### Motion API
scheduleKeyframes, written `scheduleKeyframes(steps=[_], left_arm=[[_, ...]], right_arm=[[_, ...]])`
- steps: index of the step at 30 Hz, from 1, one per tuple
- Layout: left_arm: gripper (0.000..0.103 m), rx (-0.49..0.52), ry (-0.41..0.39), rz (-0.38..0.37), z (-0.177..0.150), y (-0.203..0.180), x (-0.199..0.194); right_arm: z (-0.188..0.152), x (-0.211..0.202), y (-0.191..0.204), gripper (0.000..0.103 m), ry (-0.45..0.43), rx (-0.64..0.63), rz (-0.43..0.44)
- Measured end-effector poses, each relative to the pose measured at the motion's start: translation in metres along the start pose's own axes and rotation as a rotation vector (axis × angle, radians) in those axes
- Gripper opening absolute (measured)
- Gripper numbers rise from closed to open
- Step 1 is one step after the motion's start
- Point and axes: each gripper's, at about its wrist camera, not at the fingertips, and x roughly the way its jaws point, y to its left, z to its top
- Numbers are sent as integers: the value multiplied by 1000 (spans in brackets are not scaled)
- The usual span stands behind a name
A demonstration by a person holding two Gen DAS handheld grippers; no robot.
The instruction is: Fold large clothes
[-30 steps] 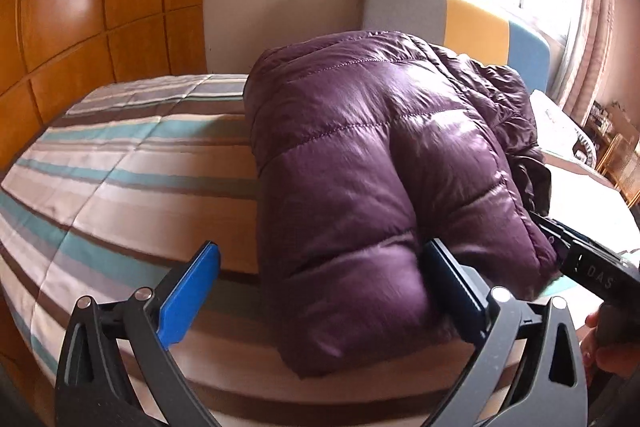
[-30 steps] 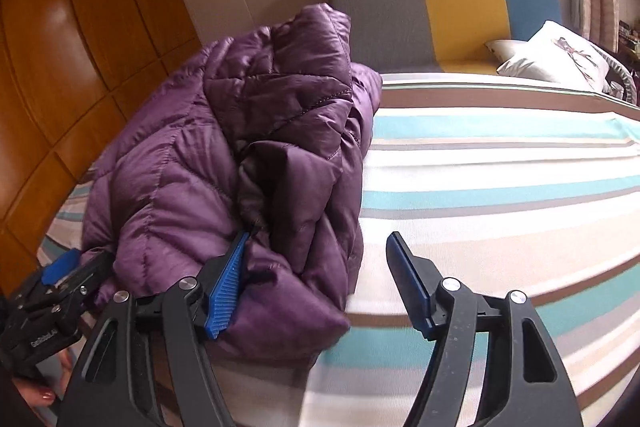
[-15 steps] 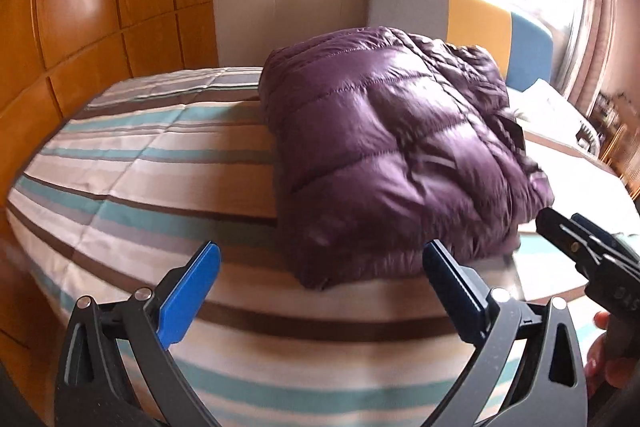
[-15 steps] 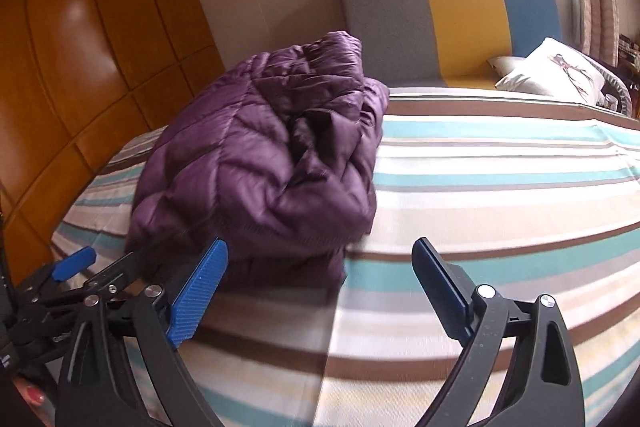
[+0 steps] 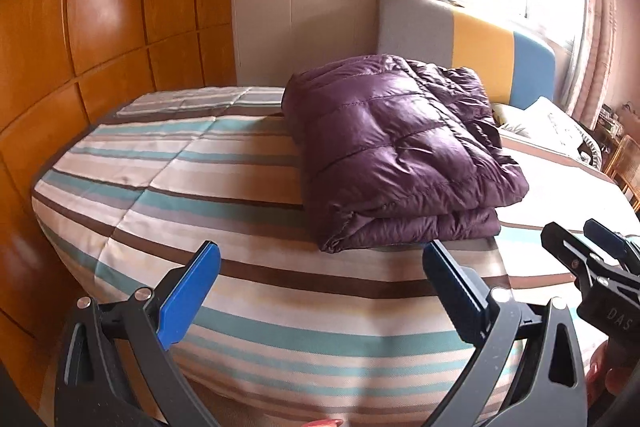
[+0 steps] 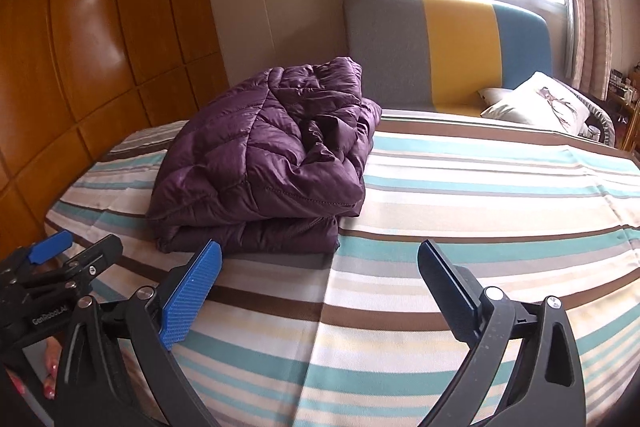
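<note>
A puffy purple quilted jacket lies folded in a thick stack on the striped bed. My left gripper is open, its blue pads wide apart and nothing between them, a short way back from the jacket's near edge. In the right wrist view the jacket sits left of centre on the bed. My right gripper is opening, with only bedcover between its pads. Each gripper shows in the other's view: the right gripper at the right edge, the left gripper at the left edge.
A wooden wardrobe runs along the left of the bed. A grey, yellow and blue headboard stands at the far end, with a pillow in front of it and a bright curtained window above. A hand holds the right gripper.
Both grippers have drawn back and up from the jacket. The right gripper let go of the jacket's edge and its jaws widened. The jacket now rests folded on the bed.
</note>
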Motion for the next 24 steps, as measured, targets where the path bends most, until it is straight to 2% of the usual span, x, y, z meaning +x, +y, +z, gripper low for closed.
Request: scheduleKeyframes(steps=[5, 24], left_arm=[[101, -1, -6, -13, 0, -2, -5], [101, -2, -18, -25, -3, -4, -12]], right_arm=[[-3, -5, -4, 98, -11, -10, -18], [-5, -11, -5, 98, -24, -4, 1]])
